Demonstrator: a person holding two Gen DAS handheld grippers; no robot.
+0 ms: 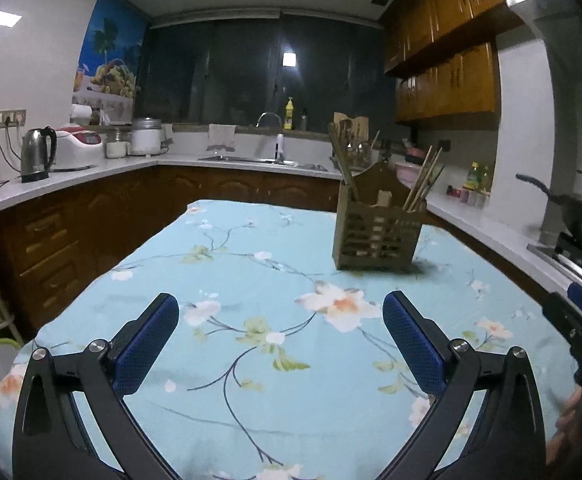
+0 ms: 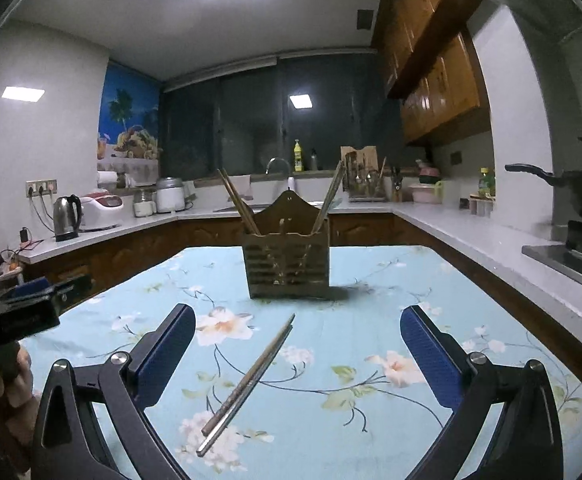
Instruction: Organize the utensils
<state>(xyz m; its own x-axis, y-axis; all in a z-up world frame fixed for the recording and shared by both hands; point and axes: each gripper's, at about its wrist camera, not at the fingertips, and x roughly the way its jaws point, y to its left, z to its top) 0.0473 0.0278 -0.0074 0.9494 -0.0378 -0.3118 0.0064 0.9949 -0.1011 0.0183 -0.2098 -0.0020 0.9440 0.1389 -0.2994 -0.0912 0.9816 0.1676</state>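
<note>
Right wrist view: chopsticks (image 2: 249,384) lie between the spread right tool (image 2: 297,354), long axis slanting toward the holder (image 2: 287,264). Left tool (image 1: 281,344), also spread, sits farther off.

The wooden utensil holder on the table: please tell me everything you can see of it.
The wooden utensil holder is a brown box with a slatted front and a taller, arched back panel. It stands upright on the floral tablecloth. Chopsticks lean out of its left and right ends. Neither tongs touch it.
</note>
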